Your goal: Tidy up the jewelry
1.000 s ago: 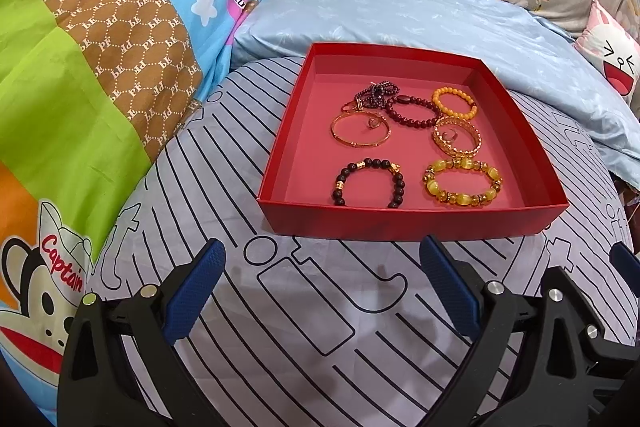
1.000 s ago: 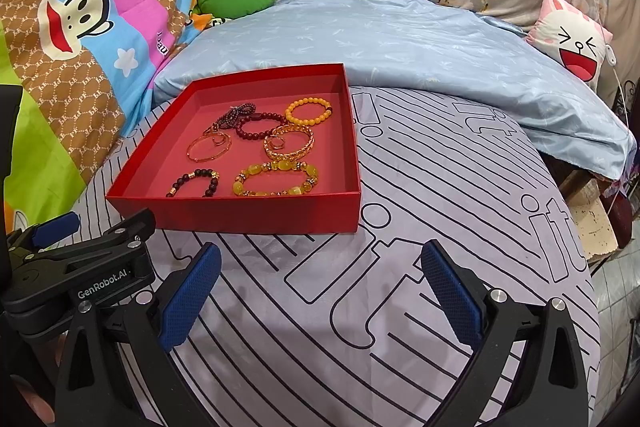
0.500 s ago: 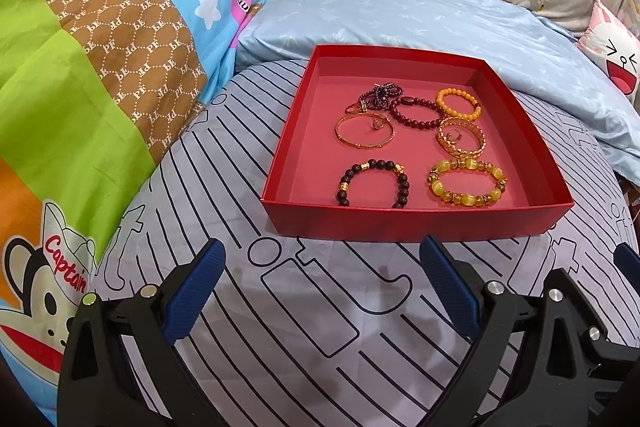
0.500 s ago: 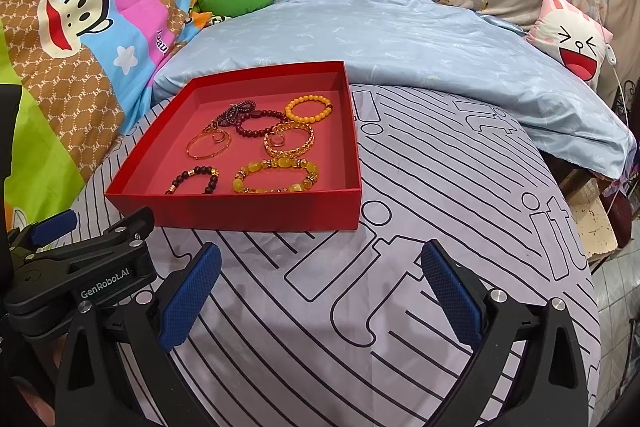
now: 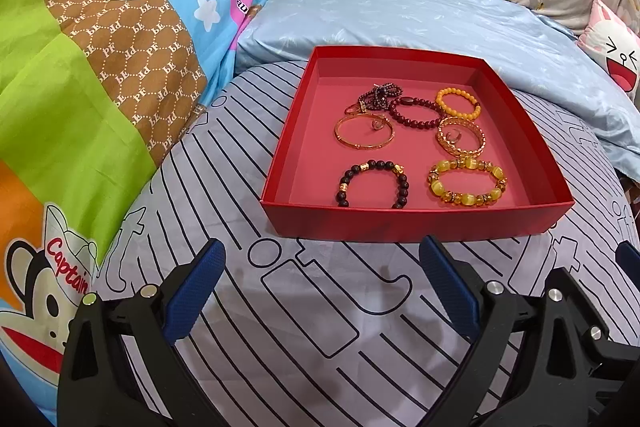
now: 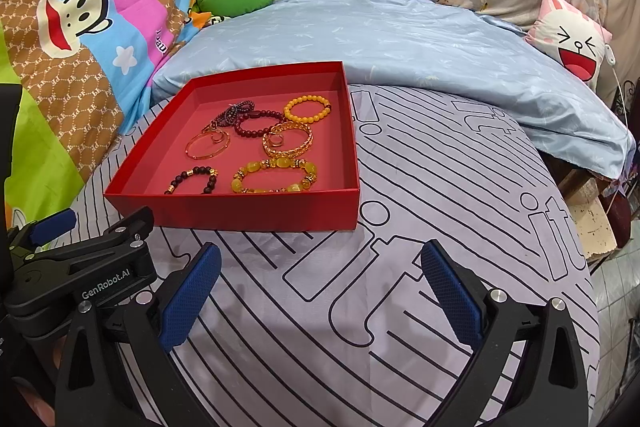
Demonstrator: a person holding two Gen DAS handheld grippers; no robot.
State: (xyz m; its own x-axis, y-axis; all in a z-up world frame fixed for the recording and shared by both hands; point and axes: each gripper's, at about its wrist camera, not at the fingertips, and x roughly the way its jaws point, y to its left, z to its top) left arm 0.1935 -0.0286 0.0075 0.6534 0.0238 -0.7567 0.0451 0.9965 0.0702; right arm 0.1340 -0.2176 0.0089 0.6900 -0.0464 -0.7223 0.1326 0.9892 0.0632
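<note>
Now, change vs earlier: left wrist view shows the red tray (image 5: 416,223) slightly lower and nearer than a second ago; right wrist view shows it nearly the same, a touch closer.
Left gripper (image 5: 320,277): jaws spread wide, nothing between the blue pads (image 5: 192,291); it hovers over the striped sheet (image 5: 280,327), just short of the tray's near wall.
Right gripper (image 6: 320,283): jaws equally wide, empty; it sits to the right of the tray's near right corner, above the sheet.
Tray position: on the striped sheet, far edge close to the light blue quilt (image 5: 400,15), left side near the cartoon monkey blanket (image 5: 80,67).
Tray contents: black bead bracelet (image 5: 374,183) near-left, yellow bead bracelet (image 5: 468,181) near-right, thin gold bangle (image 5: 364,133) with a small ring inside it, gold chain bracelet (image 5: 462,135) also with a ring inside, dark red bead bracelet (image 5: 416,111), orange bead bracelet (image 5: 458,103), tangled dark bead strand (image 5: 376,95) at the back.
Spacing: the back pieces touch or overlap; the two near bracelets lie apart.
Open room: bare tray floor along the left wall and far wall; bare sheet to the tray's right in the right wrist view.
Edges: sheet drops off at the right toward a tiled floor (image 6: 612,287).
</note>
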